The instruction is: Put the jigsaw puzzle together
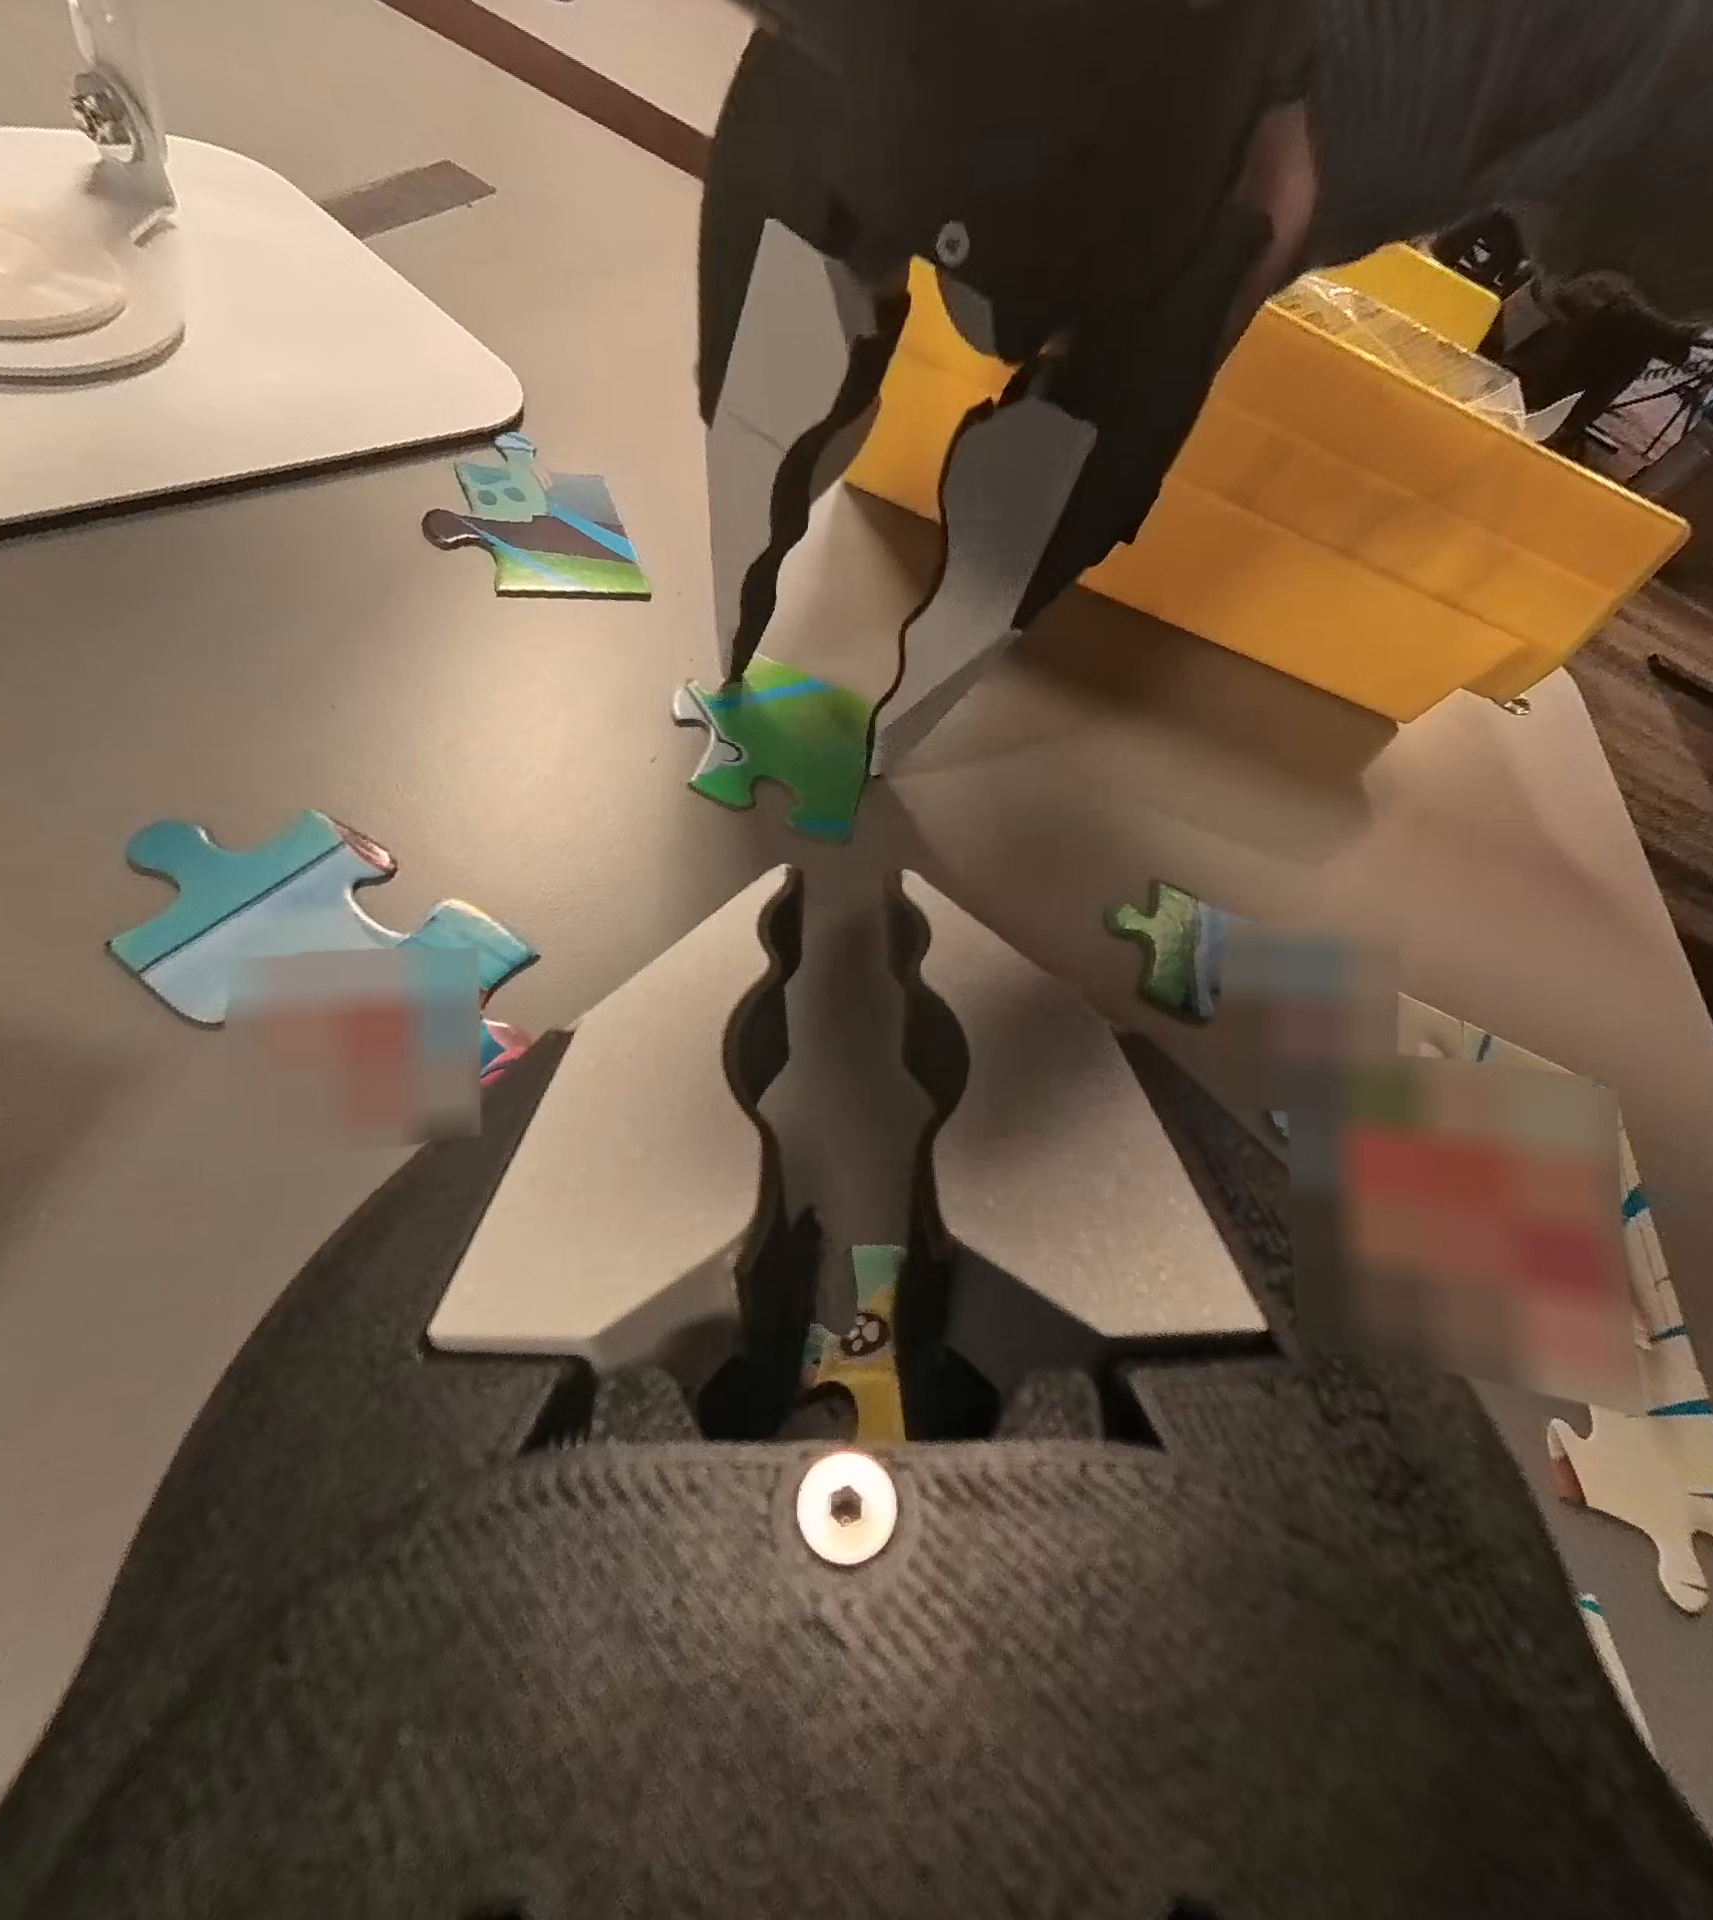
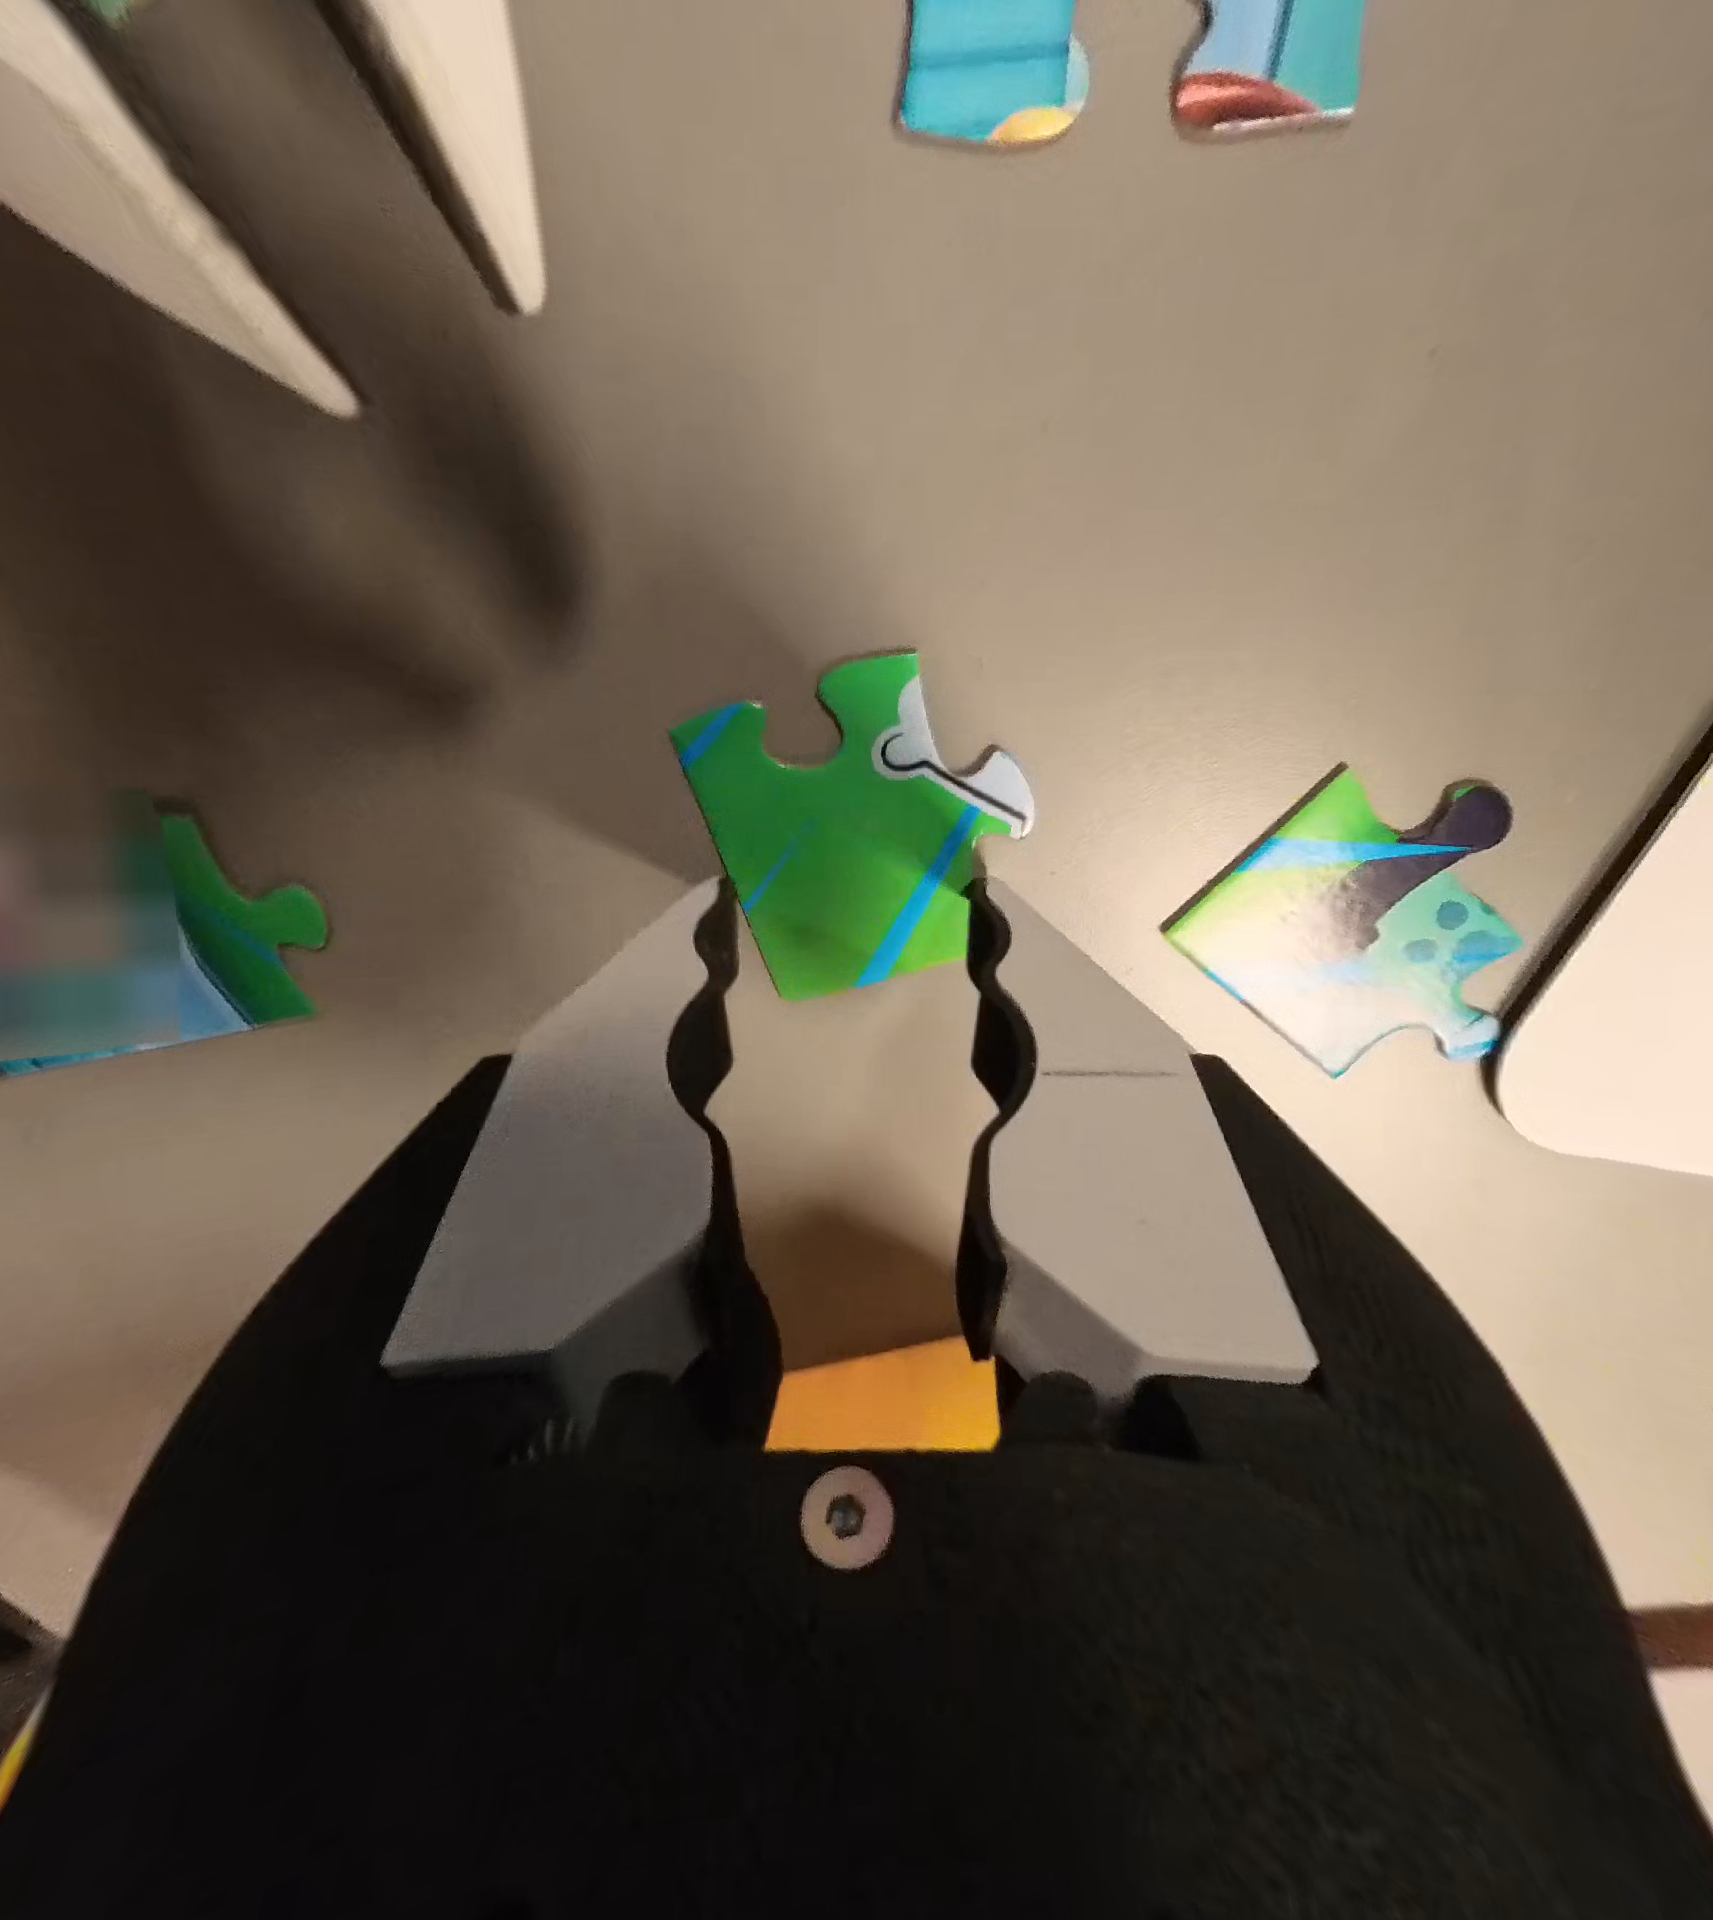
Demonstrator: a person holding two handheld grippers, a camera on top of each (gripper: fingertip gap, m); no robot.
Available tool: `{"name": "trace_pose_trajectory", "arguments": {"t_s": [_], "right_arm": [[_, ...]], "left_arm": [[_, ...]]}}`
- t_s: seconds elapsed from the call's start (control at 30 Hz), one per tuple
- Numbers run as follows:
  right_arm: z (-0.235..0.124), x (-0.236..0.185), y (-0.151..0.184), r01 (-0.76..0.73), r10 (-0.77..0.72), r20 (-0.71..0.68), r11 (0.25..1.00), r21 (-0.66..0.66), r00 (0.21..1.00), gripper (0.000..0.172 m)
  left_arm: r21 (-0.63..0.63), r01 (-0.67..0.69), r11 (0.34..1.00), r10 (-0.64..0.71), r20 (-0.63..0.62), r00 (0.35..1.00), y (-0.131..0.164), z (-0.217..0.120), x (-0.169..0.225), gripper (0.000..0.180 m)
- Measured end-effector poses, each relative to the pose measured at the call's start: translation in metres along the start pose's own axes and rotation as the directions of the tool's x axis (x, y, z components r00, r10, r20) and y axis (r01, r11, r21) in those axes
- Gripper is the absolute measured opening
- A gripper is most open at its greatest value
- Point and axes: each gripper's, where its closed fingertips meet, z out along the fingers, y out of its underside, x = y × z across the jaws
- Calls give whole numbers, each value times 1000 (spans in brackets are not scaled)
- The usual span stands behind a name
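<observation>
- Green puzzle piece [image 2: 852, 862]: lies flat on the beige tabletop [image 2: 1195, 468] at mid-frame in the right wrist view. In the left wrist view it sits just above centre [image 1: 790, 748].
- Right tongs [image 2: 847, 899]: parted and straddling the near half of the piece, one fingertip [image 2: 717, 914] at its left edge and the other at its right edge. Seen from the left wrist view [image 1: 805, 727], one tip rests on the piece's far corner and the other stands at its side. No clamping is apparent.
- Long axis: in the right wrist view the piece runs roughly along the line of the fingers, leaning slightly to the left. Its knob and white-marked corner point away towards the top of the frame.
- Left tongs [image 1: 841, 878]: a narrow gap with only bare tabletop between the tips, so nothing is gripped. The piece lies straight ahead of them, near but apart. In the right wrist view they sit at upper left [image 2: 426, 353].
- Nearer hand: the right, which is already on the piece.
- Surroundings: a green-and-dark piece [image 2: 1351, 935] just to the right, a teal piece [image 1: 249, 914] at left, a yellow box [image 1: 1351, 499] at upper right and a white pad [image 1: 208, 343] at upper left.
</observation>
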Motion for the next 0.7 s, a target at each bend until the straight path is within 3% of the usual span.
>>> {"name": "trace_pose_trajectory", "arguments": {"t_s": [0.27,0.57,0.63,0.7], "right_arm": [[-2,-18,29,-166,165,-23,986,-27,986,42],[-6,-99,93,-367,365,-32,927,-76,930,42],[-9,-118,104,-376,372,-55,922,-96,927,13],[-9,-141,111,-385,381,-56,918,-96,923,8]], "left_arm": [[8,1,1000,-1,-5,1000,-1,-1,1,15],[27,7,1000,-6,-47,999,-6,1,11,14],[32,3,999,-2,-55,998,-7,2,14,14],[34,-2,999,4,-59,998,-8,2,17,14]]}}
